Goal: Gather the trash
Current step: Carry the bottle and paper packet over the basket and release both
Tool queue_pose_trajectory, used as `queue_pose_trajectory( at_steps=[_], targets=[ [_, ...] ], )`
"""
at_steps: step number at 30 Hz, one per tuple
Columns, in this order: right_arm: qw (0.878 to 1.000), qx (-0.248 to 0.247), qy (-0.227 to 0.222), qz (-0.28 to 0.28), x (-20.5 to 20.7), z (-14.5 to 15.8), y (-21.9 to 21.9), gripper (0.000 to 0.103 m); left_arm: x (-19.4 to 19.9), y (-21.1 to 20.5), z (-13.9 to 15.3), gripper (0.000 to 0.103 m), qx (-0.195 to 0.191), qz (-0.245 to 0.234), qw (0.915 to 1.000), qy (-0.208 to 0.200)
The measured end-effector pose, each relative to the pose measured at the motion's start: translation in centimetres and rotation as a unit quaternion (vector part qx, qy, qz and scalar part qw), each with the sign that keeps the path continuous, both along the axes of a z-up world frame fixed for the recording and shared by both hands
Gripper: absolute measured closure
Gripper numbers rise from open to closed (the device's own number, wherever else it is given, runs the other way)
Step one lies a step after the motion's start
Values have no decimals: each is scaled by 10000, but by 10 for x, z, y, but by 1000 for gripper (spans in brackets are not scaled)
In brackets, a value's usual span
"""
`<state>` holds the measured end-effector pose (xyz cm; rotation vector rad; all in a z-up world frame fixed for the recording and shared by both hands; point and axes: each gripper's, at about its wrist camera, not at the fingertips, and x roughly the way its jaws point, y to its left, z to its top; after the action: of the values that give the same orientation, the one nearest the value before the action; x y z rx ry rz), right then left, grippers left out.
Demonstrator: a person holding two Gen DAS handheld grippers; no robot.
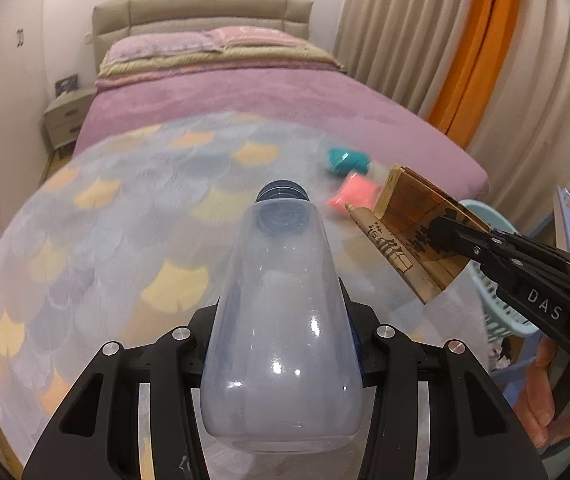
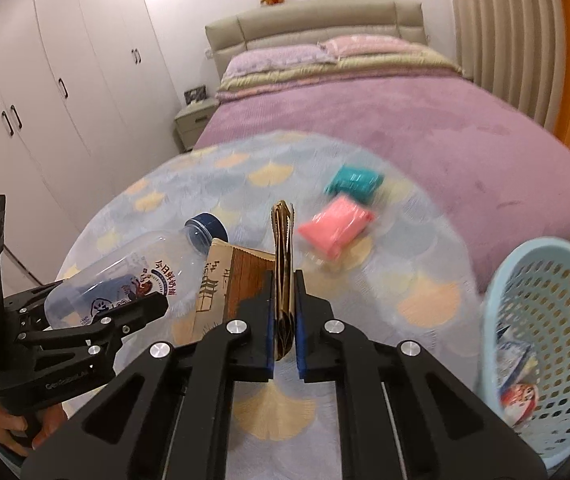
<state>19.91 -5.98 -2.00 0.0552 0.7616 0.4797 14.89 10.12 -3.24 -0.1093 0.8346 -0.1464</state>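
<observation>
Left gripper (image 1: 285, 344) angled down, fingers (image 1: 389, 360) clamped on the sides of a clear plastic bottle (image 1: 281, 320). Right gripper (image 2: 285, 320) also angled down, fingers (image 2: 305, 320) pinched nearly together on a folded brown paper package (image 2: 283, 264). A hand (image 1: 541, 396) wraps the right handle; grip detail probably blurred at frame edge.

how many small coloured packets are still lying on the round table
2. The teal packet lies farther back toward the bed, and the pink packet sits just in front of it, nearer the grippers. More could be hidden behind the held bottle and carton.
</observation>
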Motion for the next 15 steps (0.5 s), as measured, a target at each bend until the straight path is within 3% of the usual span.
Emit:
queue_pose_trajectory(
  at_steps=[8, 15],
  targets=[
    [9977, 139, -272, -613, -2, 26, -56, 97, 12, -49, 32, 59, 48, -585, 9973, -433],
    [9916, 141, -310, -1247, -1, 30, -117, 97, 28, -109, 47, 59, 87, -1178, 9912, -594]
  ],
)
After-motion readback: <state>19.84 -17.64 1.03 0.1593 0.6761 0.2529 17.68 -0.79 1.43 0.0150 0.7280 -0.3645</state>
